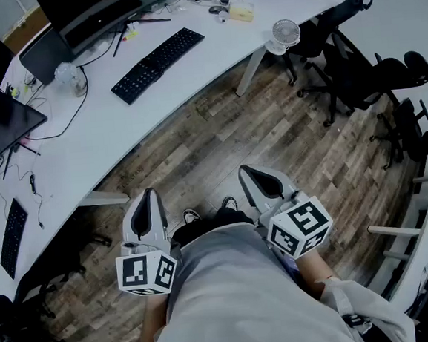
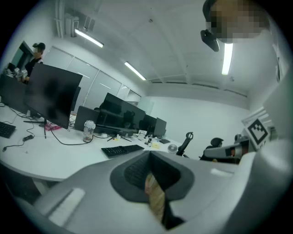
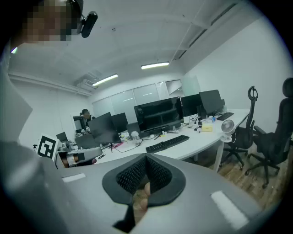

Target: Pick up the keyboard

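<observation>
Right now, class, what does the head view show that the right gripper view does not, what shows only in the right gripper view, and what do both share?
Only the head view: the person's shoes, the marker cube on the right gripper, and a second keyboard at the desk's left end. Only the right gripper view: the ceiling lights and a person beyond the monitors. Both: the black keyboard on the white desk, the small fan, the office chairs and the left gripper with its own cube.
</observation>
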Tool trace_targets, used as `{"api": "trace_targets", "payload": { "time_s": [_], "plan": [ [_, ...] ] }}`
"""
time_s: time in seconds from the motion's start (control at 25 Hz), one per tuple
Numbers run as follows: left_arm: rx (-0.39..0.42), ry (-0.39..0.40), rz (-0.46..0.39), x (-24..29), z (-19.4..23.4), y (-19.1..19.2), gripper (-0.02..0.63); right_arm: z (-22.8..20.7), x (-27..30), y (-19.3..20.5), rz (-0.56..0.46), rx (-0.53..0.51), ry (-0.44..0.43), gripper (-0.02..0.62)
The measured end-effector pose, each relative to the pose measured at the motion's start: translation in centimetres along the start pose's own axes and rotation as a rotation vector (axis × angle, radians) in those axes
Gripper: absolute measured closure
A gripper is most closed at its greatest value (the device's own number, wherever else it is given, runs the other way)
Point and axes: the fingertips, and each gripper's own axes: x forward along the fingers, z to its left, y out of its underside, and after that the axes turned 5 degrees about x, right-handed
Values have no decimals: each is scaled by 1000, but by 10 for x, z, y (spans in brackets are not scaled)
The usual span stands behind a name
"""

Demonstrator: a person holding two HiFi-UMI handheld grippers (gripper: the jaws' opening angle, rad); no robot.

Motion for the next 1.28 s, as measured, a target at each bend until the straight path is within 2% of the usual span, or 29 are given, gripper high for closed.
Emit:
{"api": "trace_targets", "payload": {
  "time_s": [0.32, 0.6, 1.28],
  "plan": [
    [-12, 27, 8, -13, 4, -1, 606, 14, -7, 8, 16, -10, 26, 600],
    [-16, 27, 19, -9, 13, -4, 606, 4, -2, 0, -10, 78, 26, 598],
    [-31, 58, 39, 53, 17, -15, 606, -29, 50, -21, 14, 113, -10, 598]
  ]
}}
